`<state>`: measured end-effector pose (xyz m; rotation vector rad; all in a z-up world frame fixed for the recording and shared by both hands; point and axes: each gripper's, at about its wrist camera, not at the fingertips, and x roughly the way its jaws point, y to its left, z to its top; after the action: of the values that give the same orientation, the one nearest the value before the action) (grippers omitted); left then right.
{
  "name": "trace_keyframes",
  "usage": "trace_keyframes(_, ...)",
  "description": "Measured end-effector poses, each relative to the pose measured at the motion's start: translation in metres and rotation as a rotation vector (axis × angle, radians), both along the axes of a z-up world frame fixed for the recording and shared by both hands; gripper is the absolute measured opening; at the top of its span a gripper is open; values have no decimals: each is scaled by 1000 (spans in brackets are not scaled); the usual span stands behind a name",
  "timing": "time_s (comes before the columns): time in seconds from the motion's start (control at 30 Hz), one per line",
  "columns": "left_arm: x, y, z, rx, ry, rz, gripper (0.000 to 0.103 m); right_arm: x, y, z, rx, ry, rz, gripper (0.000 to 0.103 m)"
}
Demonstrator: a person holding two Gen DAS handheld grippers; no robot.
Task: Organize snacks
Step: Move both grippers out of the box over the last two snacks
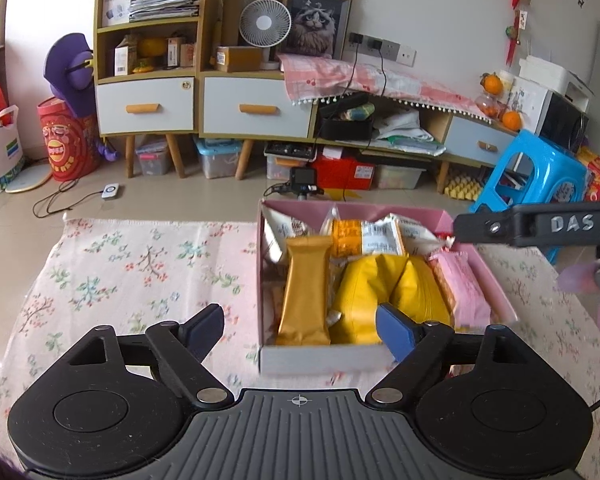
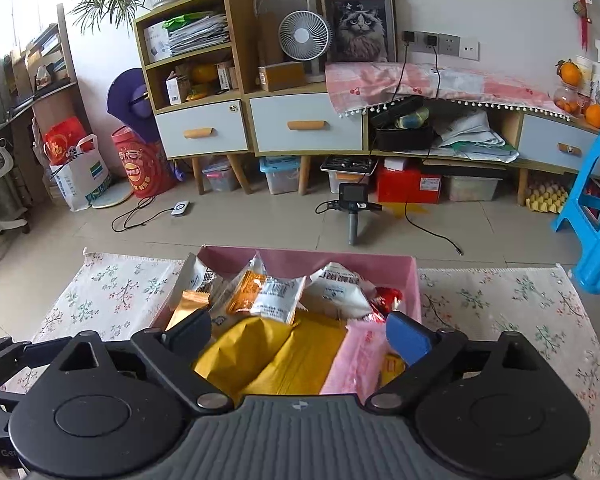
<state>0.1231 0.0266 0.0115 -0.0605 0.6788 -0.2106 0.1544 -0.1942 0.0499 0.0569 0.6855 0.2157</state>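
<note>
Snacks gathered in pink-walled cardboard box (image 1: 466, 216), sitting on floral-print cloth (image 1: 140, 264) straight ahead of both grippers. Left gripper (image 1: 300, 332) released, jaws spread wide, nothing between them; blue pad hovering over near edge of box, black pad out over bare cloth to the left. Right gripper (image 2: 300, 336) likewise released and empty, jaws straddling near end of box, looking down onto contents.

Inside, nearest the jaws: long gold foil bar packet (image 1: 304, 292) lying lengthwise on the left, puffy yellow pouch (image 1: 384, 296) in the middle, pink wrapped wafer pack (image 1: 460, 288) along the right wall. Further in: orange-and-white sachet (image 1: 364, 236), white crinkled packets (image 2: 340, 288), small red wrapper (image 2: 388, 296) toward the far right corner.

No loose snacks visible on cloth beside either gripper, so gathering looks essentially done. Front row fairly neat; back packets piled loosely and tilted, so possibly some straightening left. Otherwise close to finished, judging by the empty, parted jaws.
</note>
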Motion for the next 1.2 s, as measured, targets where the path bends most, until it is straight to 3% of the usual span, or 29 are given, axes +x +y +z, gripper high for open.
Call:
trace_keyframes(0.4, -31, 12, -10, 16, 50, 8, 88, -38, -6, -3, -25, 1, -19, 89)
trace_keyframes(0.7, -49, 27, -21, -38, 92, 31, 93, -67, -14, -14, 20, 6, -28, 90)
trace_keyframes(1.03, -70, 42, -40, -71, 131, 60, 96, -99, -8, -37, -92, -34, 67, 92)
trace_keyframes(1.2, -77, 32, -48, -72, 154, 48, 96, -103, -9, -50, -91, -23, 84, 93)
